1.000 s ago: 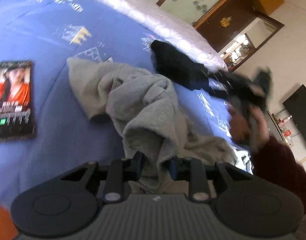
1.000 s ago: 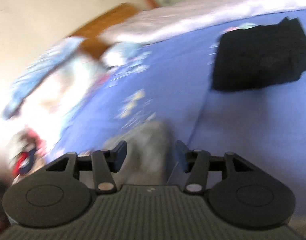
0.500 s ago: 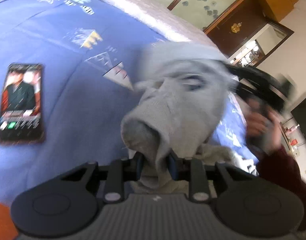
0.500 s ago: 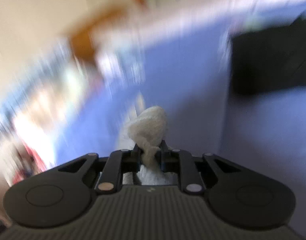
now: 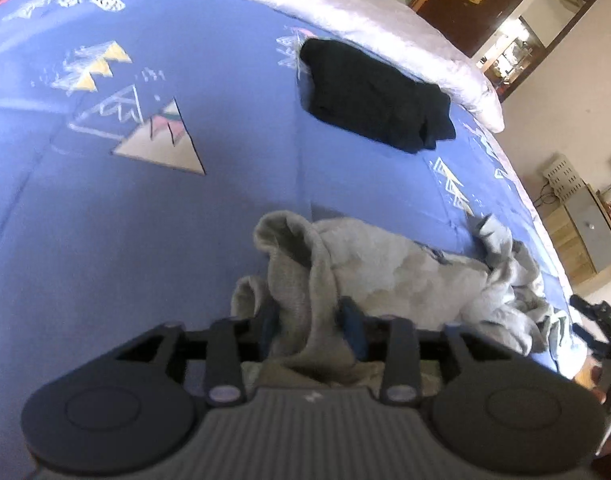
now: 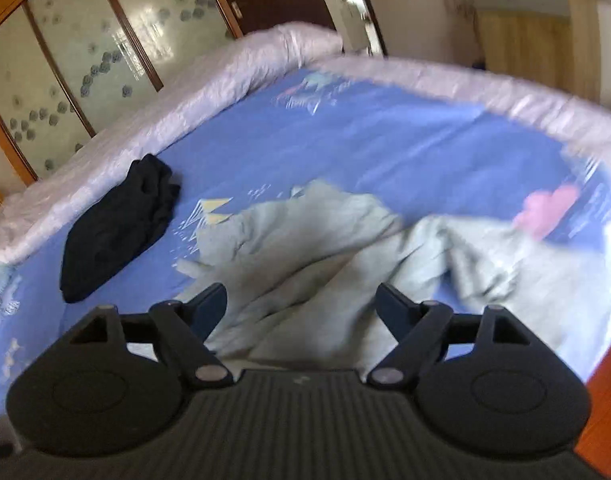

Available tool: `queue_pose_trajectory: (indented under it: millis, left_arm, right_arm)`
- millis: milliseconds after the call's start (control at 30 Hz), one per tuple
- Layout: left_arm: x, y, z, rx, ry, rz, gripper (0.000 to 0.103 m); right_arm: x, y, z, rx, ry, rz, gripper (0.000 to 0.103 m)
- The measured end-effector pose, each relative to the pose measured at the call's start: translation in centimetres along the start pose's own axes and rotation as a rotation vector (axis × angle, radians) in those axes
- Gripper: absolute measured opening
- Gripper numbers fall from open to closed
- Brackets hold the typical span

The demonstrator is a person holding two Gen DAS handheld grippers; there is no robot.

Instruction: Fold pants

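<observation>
Grey pants (image 5: 405, 276) lie crumpled on the blue bed cover (image 5: 145, 220). My left gripper (image 5: 307, 316) hangs low over their near end. Its jaws are opening, and a thick fold of grey cloth still runs loosely between the fingers. In the right wrist view the same pants (image 6: 305, 248) spread out in rumpled folds. My right gripper (image 6: 301, 300) hovers just above them, its jaws opening wide. The cloth lies below and between the fingers, and neither pad touches it.
A folded black garment (image 5: 373, 104) lies farther up the bed, also seen in the right wrist view (image 6: 117, 232). A pale quilted edge (image 6: 185, 112) rims the bed. Beyond it stand a glass-fronted wardrobe (image 6: 85, 60) and a wooden cabinet (image 5: 585, 224).
Both grippers held bunches of grey cloth lifted off the bed; now the pants lie down on it. The right gripper has let go and swung round. The phone has left the left view.
</observation>
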State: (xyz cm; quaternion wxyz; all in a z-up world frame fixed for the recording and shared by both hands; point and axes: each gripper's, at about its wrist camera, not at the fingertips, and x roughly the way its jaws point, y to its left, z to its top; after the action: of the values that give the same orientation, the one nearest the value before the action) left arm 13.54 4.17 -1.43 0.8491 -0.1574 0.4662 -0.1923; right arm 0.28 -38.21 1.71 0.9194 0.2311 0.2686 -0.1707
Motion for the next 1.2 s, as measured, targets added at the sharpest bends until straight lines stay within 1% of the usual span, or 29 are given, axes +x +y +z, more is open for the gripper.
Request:
queue_pose_trajectory:
  millis: [33,67,100,133,167,200,267,333,400,467,500,533,567,600,633,667,733,800,833,867,900,933,967,1000,1033,1067,1133,1167,1200]
  left_arm:
    - [-0.4,0.0,0.0,-0.002,-0.007,0.004,0.044]
    - [-0.5,0.1,0.6,-0.009,-0.01,0.01,0.047]
    - [-0.4,0.4,1.2,-0.025,-0.008,0.014,0.055]
    - [-0.2,0.6,1.6,-0.044,-0.004,0.008,0.061]
    - [0.2,1.0,2.4,-0.06,-0.002,0.0,0.074]
    - [0.5,1.1,2.9,-0.076,-0.005,-0.002,0.082]
    - [1.9,1.1,3.8,-0.084,0.001,0.014,0.081]
    - [3.2,0.8,4.2,-0.074,0.032,0.019,0.071]
    - [4.4,0.1,4.1,-0.049,0.065,0.036,0.059]
    - [5.3,-0.4,3.8,-0.024,0.085,0.045,0.052]
    - [5.5,-0.5,3.7,-0.018,0.088,0.045,0.046]
    - [5.7,-0.6,3.5,-0.01,0.086,0.052,0.042]
    - [5.6,-0.7,3.4,0.002,0.08,0.065,0.029]
    - [5.4,-0.8,3.5,0.02,0.068,0.086,0.021]
    - [4.9,-0.7,3.7,0.029,0.055,0.094,0.019]
    - [4.1,-0.5,4.1,0.023,0.031,0.094,0.015]
    - [1.8,0.4,5.6,-0.009,-0.046,0.099,0.014]
    - [-0.9,1.4,7.0,-0.061,-0.122,0.069,0.01]
    - [-2.3,1.8,7.5,-0.081,-0.164,0.064,0.01]
    - [-3.7,2.2,7.7,-0.094,-0.209,0.071,0.01]
    - [-5.0,2.6,7.8,-0.104,-0.248,0.077,0.01]
    - [-5.9,3.0,7.8,-0.116,-0.272,0.08,0.01]
    - [-6.7,3.5,7.6,-0.128,-0.288,0.084,0.01]
    - [-7.1,4.1,7.2,-0.141,-0.291,0.085,0.01]
    - [-7.3,4.7,6.8,-0.156,-0.282,0.086,0.01]
    - [-7.2,5.1,6.4,-0.166,-0.272,0.093,0.01]
    - [-6.3,6.0,5.1,-0.182,-0.234,0.129,0.01]
    - [-5.8,6.5,4.7,-0.192,-0.213,0.14,0.01]
    - [-5.2,7.0,4.1,-0.213,-0.185,0.15,0.01]
  right_arm:
    - [-0.1,1.1,0.4,-0.041,-0.023,0.009,0.084]
    - [-0.1,-0.1,1.0,-0.071,-0.038,0.029,0.084]
    - [0.2,0.5,1.3,-0.096,-0.045,0.051,0.084]
    - [0.8,1.6,1.7,-0.121,-0.045,0.072,0.085]
    - [2.2,2.1,2.3,-0.143,-0.036,0.079,0.086]
    - [3.5,2.6,2.5,-0.158,-0.023,0.073,0.086]
    - [6.6,3.6,2.5,-0.17,0.0,0.055,0.086]
    - [8.6,5.1,2.8,-0.224,0.014,0.066,0.086]
    - [10.6,7.1,2.8,-0.364,0.075,0.056,0.085]
    - [13.3,9.0,1.9,-0.533,0.19,0.036,0.084]
    - [14.6,9.4,1.3,-0.596,0.244,0.009,0.084]
    - [15.8,9.4,0.5,-0.65,0.28,-0.038,0.08]
    - [16.9,8.9,-0.1,-0.694,0.303,-0.094,0.052]
    - [17.2,8.2,-0.1,-0.693,0.311,-0.113,0.017]
    - [17.2,7.0,0.6,-0.637,0.306,-0.109,0.012]
    - [16.6,5.9,1.9,-0.551,0.294,-0.079,0.012]
    - [14.4,4.0,4.8,-0.381,0.212,0.008,0.011]
    - [10.4,1.2,8.6,-0.168,0.068,0.153,0.011]
    - [8.2,-0.7,10.4,-0.048,-0.02,0.229,0.011]
    - [5.5,-3.2,12.1,0.097,-0.13,0.317,0.011]
    - [3.2,-5.6,13.2,0.214,-0.222,0.377,0.011]
    - [1.4,-7.7,13.8,0.314,-0.299,0.415,0.011]
    - [-0.5,-10.3,14.1,0.404,-0.372,0.423,0.011]
    - [-1.8,-12.3,14.1,0.451,-0.41,0.404,0.011]
    - [-2.9,-13.8,13.8,0.473,-0.424,0.373,0.011]
    - [-3.6,-15.5,13.4,0.467,-0.426,0.306,0.011]
    - [-3.9,-18.1,12.2,0.456,-0.387,0.167,0.011]
    - [-3.6,-19.6,11.1,0.467,-0.344,0.089,0.014]
    - [-3.1,-20.8,10.1,0.475,-0.303,0.031,0.014]
